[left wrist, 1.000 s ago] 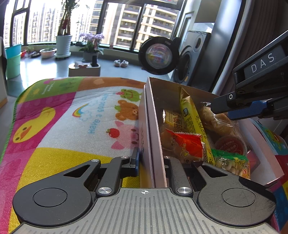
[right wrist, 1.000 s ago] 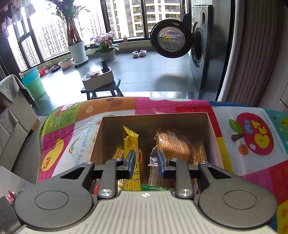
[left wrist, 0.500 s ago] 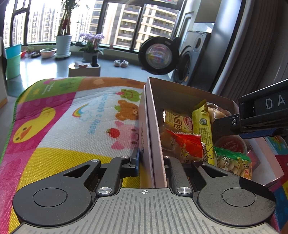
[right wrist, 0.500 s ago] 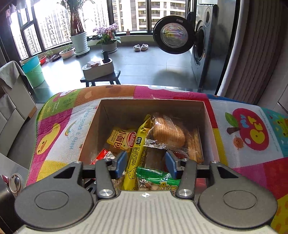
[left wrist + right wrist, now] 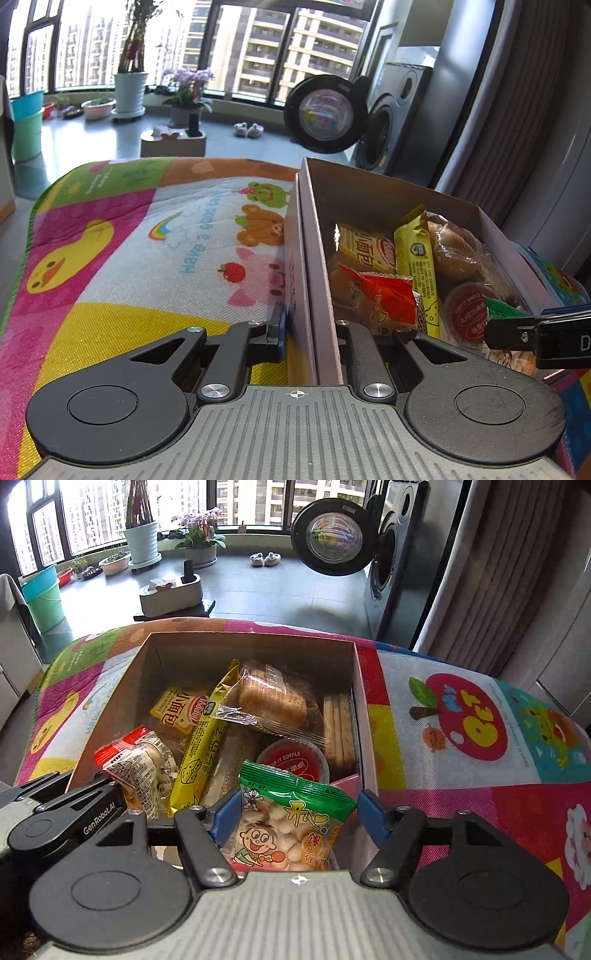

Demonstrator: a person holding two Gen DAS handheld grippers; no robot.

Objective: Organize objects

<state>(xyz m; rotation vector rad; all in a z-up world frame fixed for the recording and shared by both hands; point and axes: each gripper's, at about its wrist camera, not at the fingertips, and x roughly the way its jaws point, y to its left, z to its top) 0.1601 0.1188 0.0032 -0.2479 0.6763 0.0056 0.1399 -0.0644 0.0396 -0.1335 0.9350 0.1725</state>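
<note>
An open cardboard box [image 5: 369, 192] [image 5: 251, 653] stands on a cartoon play mat [image 5: 147, 240], filled with several snack packs. My left gripper [image 5: 312, 332] is shut on the box's left wall, one finger outside and one inside. A long yellow stick pack [image 5: 207, 738] [image 5: 415, 258] lies loose among a bread pack [image 5: 273, 698], a red-lidded cup [image 5: 295, 760] and a red-and-white pack [image 5: 136, 760]. My right gripper [image 5: 299, 818] hangs open over the box's near edge. A green snack bag [image 5: 295, 812] lies between its spread fingers, not pinched.
The mat's edge [image 5: 22, 266] drops away at the left. Behind the box stand a washing machine with its round door open [image 5: 332, 531], a grey curtain [image 5: 498, 572], and a low stool with a tissue box [image 5: 170, 594]. Bare mat [image 5: 461, 720] lies right of the box.
My right gripper opened, let go of the yellow stick pack and drew back to the box's near edge. The pack now lies in the box. The left gripper kept its hold.
</note>
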